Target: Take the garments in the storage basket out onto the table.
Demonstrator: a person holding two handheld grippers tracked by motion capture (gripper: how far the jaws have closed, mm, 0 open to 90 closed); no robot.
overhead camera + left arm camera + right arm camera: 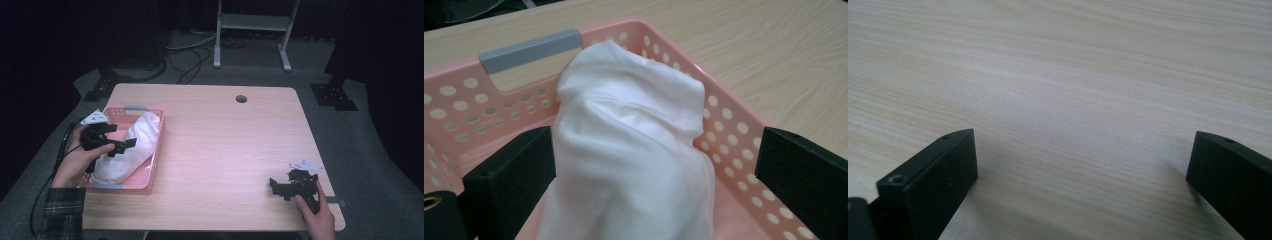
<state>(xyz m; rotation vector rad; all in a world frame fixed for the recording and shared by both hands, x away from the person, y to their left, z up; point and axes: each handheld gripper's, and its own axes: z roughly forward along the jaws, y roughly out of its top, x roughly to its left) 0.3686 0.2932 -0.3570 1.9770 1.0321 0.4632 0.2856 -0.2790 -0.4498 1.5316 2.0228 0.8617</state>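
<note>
Meanwhile, left hand-held gripper point(131, 144) straddles the white cloth point(131, 145) wide open; right hand-held gripper point(273, 187) rests open, empty.

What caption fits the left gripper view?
Open left gripper around a white cloth bundled in a pink basket on a wooden table.

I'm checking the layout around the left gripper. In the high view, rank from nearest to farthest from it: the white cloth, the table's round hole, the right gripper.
1. White cloth, in the pink basket, under the left gripper.
2. Round hole, at the table's far edge.
3. Right gripper, near right corner.
</note>
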